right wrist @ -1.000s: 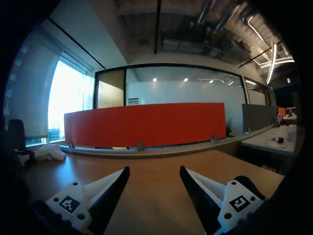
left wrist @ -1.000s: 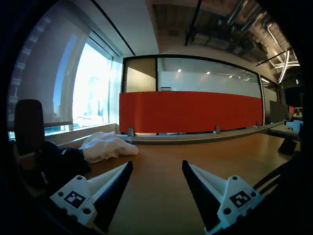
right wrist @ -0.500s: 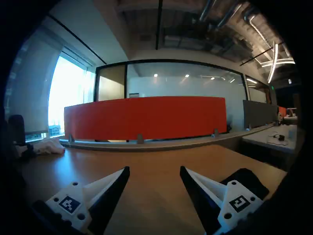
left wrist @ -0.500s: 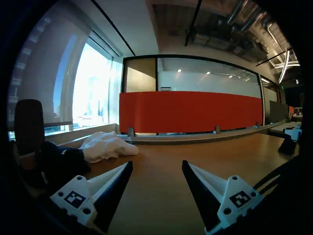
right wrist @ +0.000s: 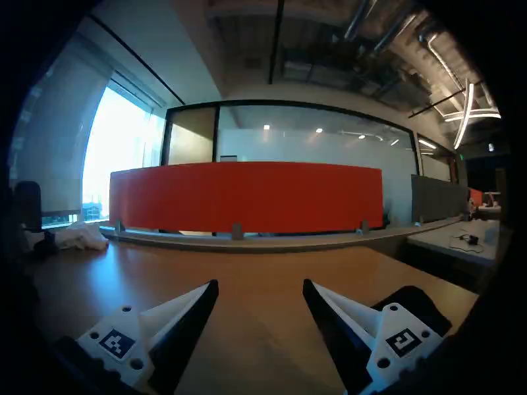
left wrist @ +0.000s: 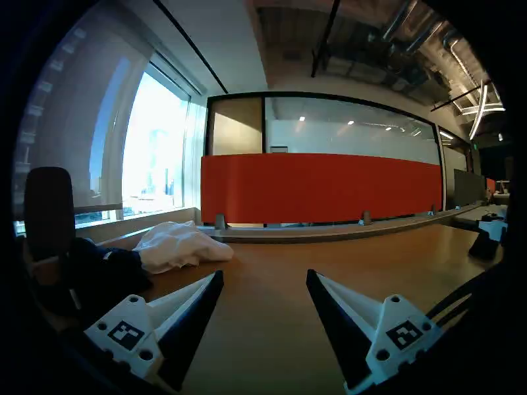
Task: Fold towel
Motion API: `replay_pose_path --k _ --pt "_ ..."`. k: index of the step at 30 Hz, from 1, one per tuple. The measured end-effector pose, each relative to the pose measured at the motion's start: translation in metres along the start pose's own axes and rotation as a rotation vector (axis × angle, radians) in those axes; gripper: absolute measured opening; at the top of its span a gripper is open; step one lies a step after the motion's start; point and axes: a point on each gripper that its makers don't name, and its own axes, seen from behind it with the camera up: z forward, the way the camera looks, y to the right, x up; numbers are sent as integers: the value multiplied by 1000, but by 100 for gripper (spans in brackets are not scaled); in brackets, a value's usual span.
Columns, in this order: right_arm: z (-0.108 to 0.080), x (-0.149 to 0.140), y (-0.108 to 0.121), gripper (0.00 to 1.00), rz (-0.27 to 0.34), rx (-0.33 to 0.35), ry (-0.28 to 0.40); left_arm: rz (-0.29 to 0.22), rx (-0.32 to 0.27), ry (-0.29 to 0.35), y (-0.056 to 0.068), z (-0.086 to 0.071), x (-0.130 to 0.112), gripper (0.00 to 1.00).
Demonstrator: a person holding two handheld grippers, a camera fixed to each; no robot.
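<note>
left gripper (left wrist: 264,272): fingers wide, nothing held, low over table (left wrist: 277,329). right gripper (right wrist: 260,282): likewise wide, empty. towel (left wrist: 178,245) white, crumpled on table at far left, below window, against dark heap (left wrist: 105,270), possibly cloth. well apart from both grippers.

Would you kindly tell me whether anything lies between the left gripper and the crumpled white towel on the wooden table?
Nothing visible does. Only bare wooden table separates the open left gripper from the crumpled white towel. A dark bundle lies beside the towel, off that path.
</note>
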Motion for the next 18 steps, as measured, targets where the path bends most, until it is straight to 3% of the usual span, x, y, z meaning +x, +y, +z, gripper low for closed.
replay_pose_path --k 18 --pt "-7 0 -6 99 0 12 1 0 0 0 0 0 0 93"
